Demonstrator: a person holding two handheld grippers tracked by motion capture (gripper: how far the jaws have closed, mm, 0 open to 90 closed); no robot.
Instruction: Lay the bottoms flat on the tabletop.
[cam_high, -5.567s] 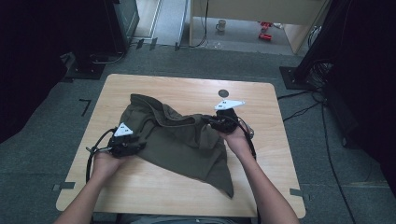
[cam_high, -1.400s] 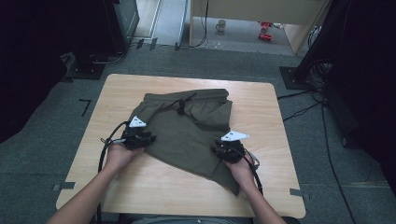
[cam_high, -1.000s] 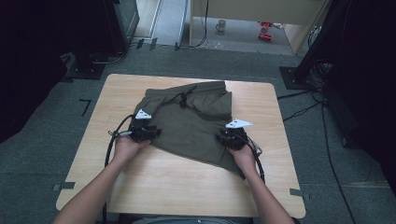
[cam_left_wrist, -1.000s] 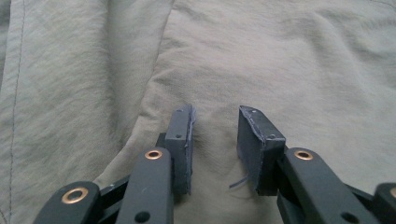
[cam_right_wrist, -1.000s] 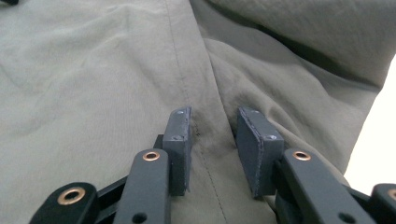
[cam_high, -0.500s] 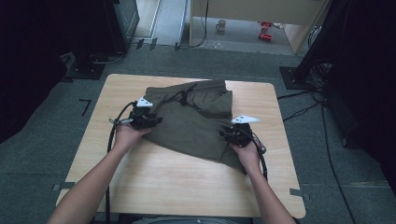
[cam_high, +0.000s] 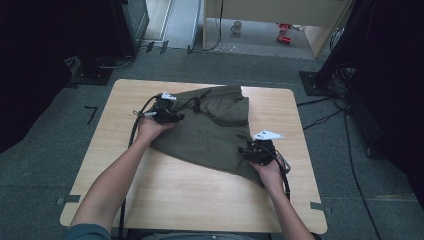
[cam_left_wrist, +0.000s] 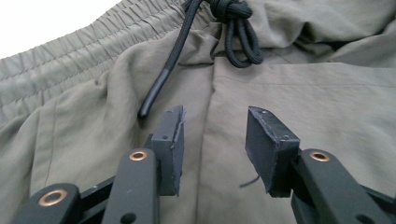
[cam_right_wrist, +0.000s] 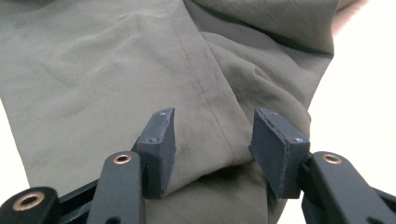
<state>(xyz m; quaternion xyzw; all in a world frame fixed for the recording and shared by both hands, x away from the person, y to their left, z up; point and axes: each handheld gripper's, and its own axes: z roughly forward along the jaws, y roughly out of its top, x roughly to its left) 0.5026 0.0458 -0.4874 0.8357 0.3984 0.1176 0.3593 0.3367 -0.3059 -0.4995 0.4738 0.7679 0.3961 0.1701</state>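
olive shorts (cam_high: 210, 131) lie on the wooden table (cam_high: 190, 195); left gripper (cam_left_wrist: 214, 135) and right gripper (cam_right_wrist: 212, 135) gape apart, holding nothing.

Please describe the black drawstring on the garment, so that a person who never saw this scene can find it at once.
Start at the wooden table and the olive-green shorts spread on it. Follow their gathered elastic waistband near the left gripper. The black drawstring lies there, knotted, one sealed tip trailing loose: the only black cord on the green fabric.
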